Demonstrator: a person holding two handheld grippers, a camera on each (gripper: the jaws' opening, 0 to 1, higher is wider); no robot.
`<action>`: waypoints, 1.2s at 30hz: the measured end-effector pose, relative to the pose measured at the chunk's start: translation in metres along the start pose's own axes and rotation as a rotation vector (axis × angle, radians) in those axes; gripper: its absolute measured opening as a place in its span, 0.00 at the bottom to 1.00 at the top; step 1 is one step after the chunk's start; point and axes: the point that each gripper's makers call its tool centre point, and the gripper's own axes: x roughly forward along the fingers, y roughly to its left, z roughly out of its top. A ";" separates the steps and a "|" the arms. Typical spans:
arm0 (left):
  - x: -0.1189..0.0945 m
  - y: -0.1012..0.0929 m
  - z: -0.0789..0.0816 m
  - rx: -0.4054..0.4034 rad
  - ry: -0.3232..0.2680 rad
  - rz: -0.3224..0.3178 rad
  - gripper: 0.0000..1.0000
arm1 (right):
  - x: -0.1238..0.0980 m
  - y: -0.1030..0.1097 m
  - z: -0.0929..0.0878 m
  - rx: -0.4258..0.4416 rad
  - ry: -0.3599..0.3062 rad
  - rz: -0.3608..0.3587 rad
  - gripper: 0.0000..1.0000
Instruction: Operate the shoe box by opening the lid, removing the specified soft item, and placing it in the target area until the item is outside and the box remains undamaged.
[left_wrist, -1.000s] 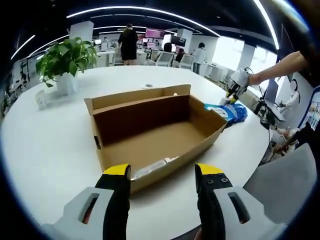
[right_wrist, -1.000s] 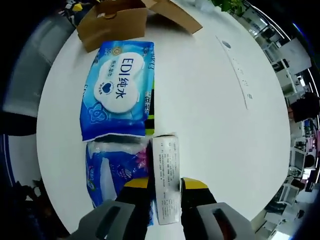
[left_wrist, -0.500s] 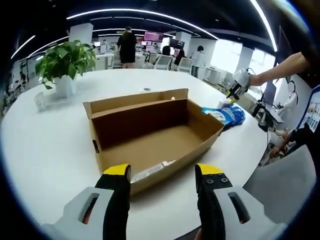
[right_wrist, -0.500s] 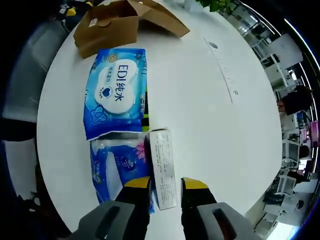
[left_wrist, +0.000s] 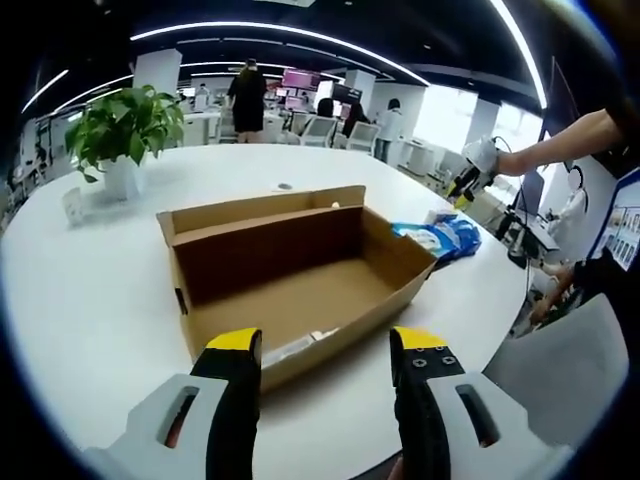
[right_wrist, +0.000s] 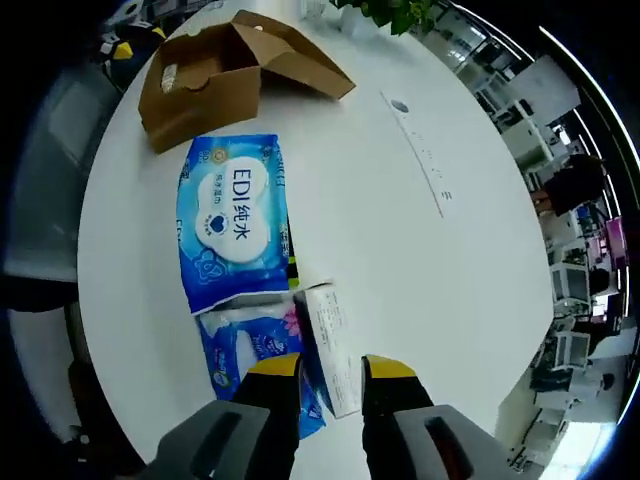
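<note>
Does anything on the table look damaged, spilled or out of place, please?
Nothing stands out. The box sits open and undamaged, and the blue packs and small carton lie flat together beside it on the table.

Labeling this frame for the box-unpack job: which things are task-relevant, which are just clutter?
Job:
- shoe box, lid open
- blue wipes pack, on the table beside the box
- second blue soft pack
- small white box
- right gripper, above the white box
- left gripper, near the shoe box

Lying about:
- potted plant
- white table
</note>
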 end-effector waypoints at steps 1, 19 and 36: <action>0.000 -0.001 0.001 -0.003 -0.003 -0.006 0.53 | 0.002 -0.002 0.002 0.020 -0.011 -0.006 0.19; 0.003 -0.019 0.001 -0.029 -0.012 -0.079 0.53 | -0.016 0.085 0.108 0.316 -0.319 0.027 0.23; 0.003 -0.027 0.006 -0.059 -0.031 -0.119 0.53 | -0.030 0.152 0.170 0.492 -0.505 0.010 0.30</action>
